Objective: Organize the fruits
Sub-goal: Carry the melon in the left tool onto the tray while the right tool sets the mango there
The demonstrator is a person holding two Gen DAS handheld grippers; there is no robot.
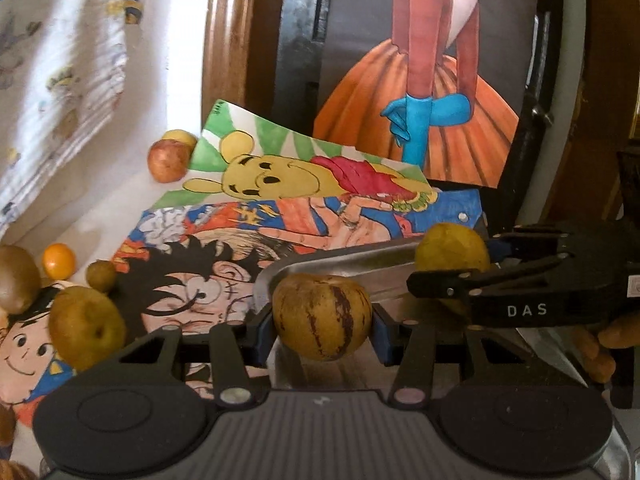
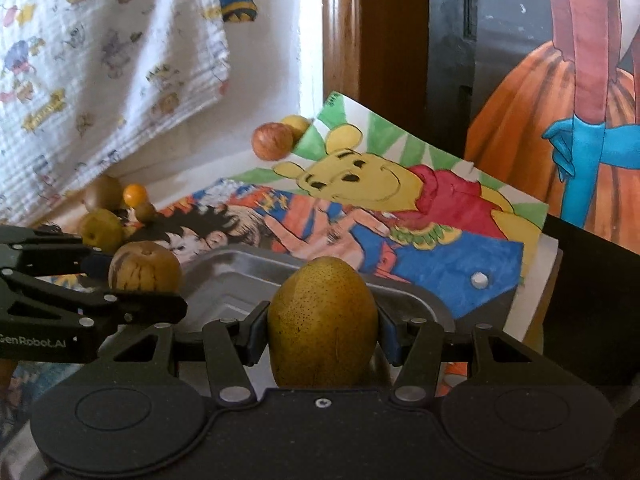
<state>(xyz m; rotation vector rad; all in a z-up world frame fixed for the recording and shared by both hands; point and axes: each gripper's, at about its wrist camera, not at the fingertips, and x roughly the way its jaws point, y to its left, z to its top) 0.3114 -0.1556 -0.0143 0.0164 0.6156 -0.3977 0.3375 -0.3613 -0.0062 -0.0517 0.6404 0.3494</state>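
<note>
Two hand-held grippers are grasping fruit above the metal tray (image 2: 224,276): the left hand-held gripper (image 1: 322,326) is clamping a striped fruit (image 1: 322,316), the right hand-held gripper (image 2: 323,336) a speckled pear (image 2: 322,324).

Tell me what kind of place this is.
Probably a room in a home, not a lab: hand-coloured cartoon drawings cover the surface, a cartoon-print cloth hangs behind, and a wooden frame stands at the back. Loose fruit and a metal tray suggest an improvised tabletop.
</note>
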